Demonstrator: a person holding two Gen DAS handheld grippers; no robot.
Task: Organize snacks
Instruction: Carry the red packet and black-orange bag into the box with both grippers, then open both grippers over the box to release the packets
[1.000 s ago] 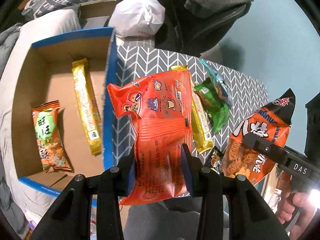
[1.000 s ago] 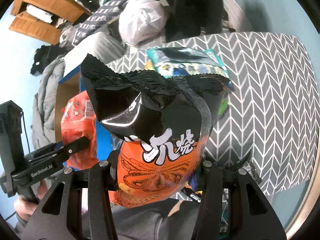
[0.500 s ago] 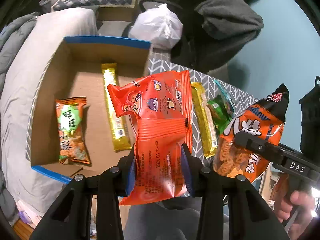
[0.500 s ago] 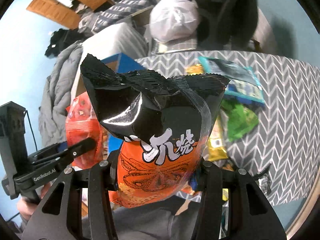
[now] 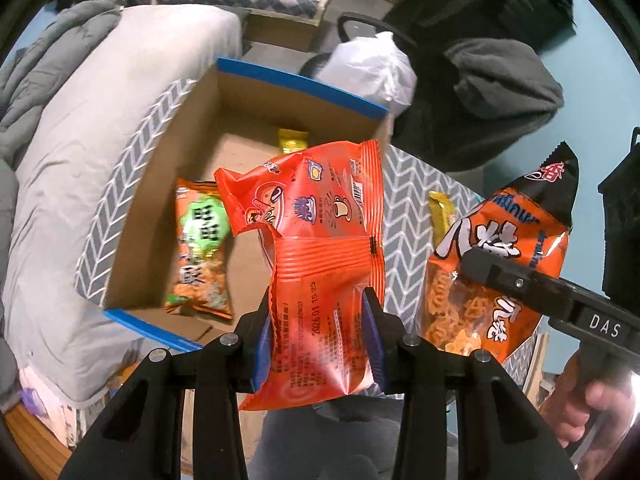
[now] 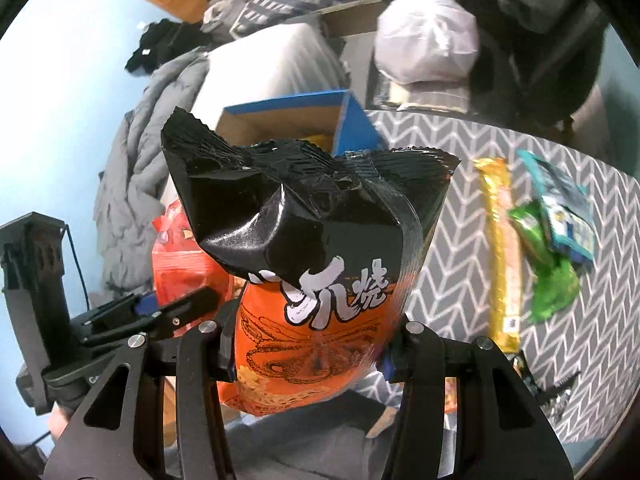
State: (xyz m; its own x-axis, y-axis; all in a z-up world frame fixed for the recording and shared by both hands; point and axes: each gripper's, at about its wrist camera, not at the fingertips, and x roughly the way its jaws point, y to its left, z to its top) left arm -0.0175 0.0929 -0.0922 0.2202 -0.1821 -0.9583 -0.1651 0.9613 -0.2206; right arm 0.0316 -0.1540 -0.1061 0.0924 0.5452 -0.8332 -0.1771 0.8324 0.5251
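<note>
A: Holding what?

B: Your left gripper (image 5: pixel 318 334) is clamping the red packet (image 5: pixel 316 240), your right gripper (image 6: pixel 310 354) the black-orange bag (image 6: pixel 312 248).

A: Progress?

B: Two snacks are lying in the box (image 5: pixel 304 84) at eleven o'clock; the gold bar (image 6: pixel 502 256) and green packet (image 6: pixel 548 276) are waiting at three o'clock.

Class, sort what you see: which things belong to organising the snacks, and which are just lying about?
Job: red snack packet in left claw; orange-and-black snack bag in right claw; cardboard box; gold bar; green packet.
Lying about: white plastic bag; grey blanket.
</note>
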